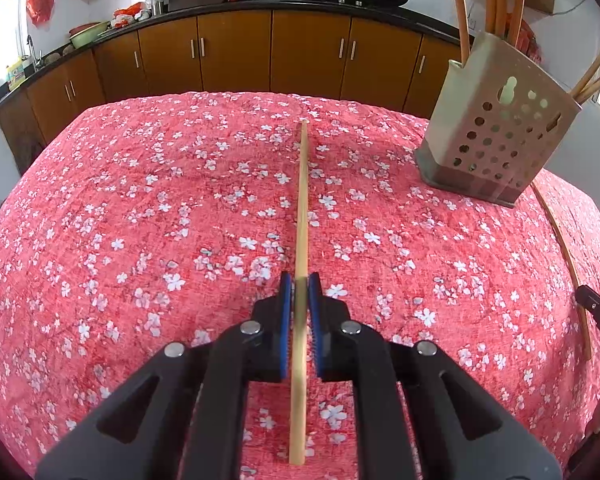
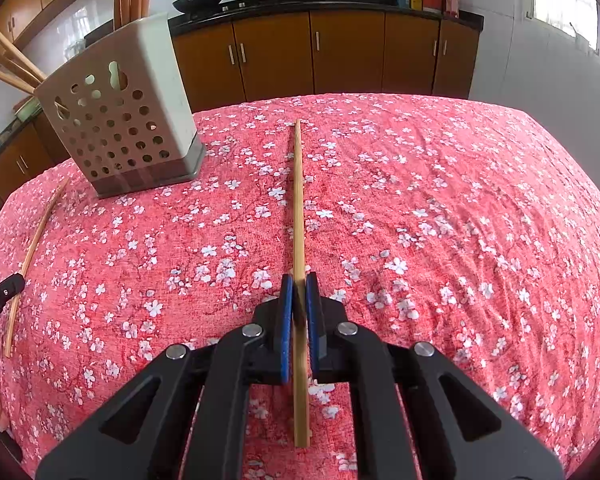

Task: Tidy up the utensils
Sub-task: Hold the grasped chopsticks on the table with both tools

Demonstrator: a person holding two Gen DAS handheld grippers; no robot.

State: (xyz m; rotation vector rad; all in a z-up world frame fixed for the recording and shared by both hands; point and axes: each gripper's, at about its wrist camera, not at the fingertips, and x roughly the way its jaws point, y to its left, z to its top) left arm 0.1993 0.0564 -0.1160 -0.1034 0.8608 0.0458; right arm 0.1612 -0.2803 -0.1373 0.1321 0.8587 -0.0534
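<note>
A chopstick (image 1: 301, 208) is clamped in each gripper (image 1: 300, 292), (image 2: 299, 292); both probably get lifted and dropped into the holder (image 1: 496, 128) next.

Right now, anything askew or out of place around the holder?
Mildly: in the holder, the leaning chopsticks splay far over one side while the upright chopsticks stand straight. Nothing spilled or visibly damaged.

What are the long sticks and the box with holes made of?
The chopstick in the left claw looks like pale matte bamboo or wood, with faint lengthwise grain. The holder looks like smooth beige plastic, judging by its neat molded holes.
</note>
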